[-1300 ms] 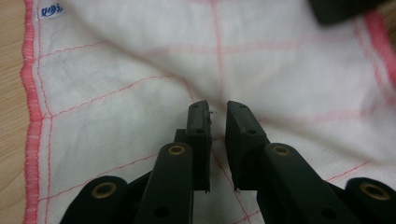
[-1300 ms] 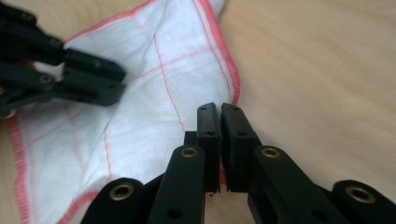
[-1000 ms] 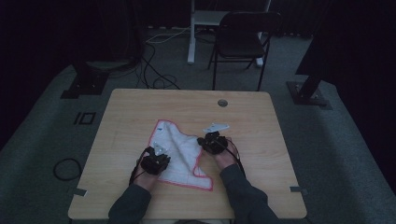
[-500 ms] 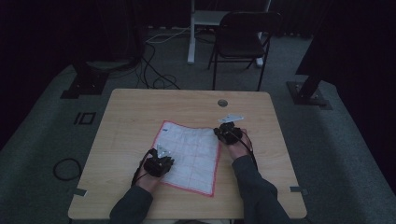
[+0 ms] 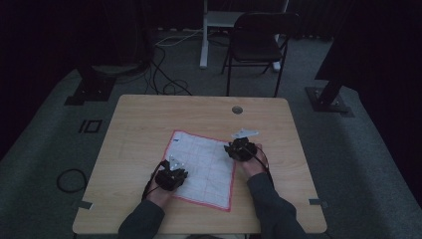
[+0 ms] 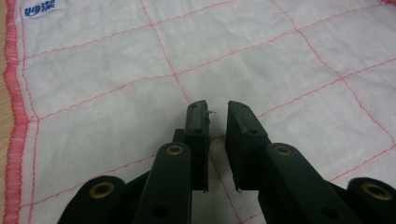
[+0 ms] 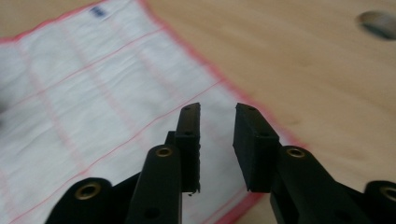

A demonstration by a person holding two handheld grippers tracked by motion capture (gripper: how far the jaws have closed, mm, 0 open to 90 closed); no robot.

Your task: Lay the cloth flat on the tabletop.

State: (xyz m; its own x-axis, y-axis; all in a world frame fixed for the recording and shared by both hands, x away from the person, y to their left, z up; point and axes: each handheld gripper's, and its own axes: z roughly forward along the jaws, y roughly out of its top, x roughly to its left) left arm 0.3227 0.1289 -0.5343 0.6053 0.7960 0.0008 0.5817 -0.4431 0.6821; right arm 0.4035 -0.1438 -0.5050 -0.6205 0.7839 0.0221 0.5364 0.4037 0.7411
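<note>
On the wooden table [image 5: 149, 119] a white cloth [image 5: 204, 164] (red-hemmed, red-gridded) lies spread flat, the left gripper [image 6: 217, 114] low over its near-left part, jaws slightly apart and empty, the right gripper [image 7: 217, 116] at its far-right edge, jaws just opened, nothing between.

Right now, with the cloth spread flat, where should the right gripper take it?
Take the cloth by its red hem at the right edge. It lies flat, so only the edge offers a lip. Bring the right gripper, jaws open with nothing between them, in low from the bare table side.
</note>
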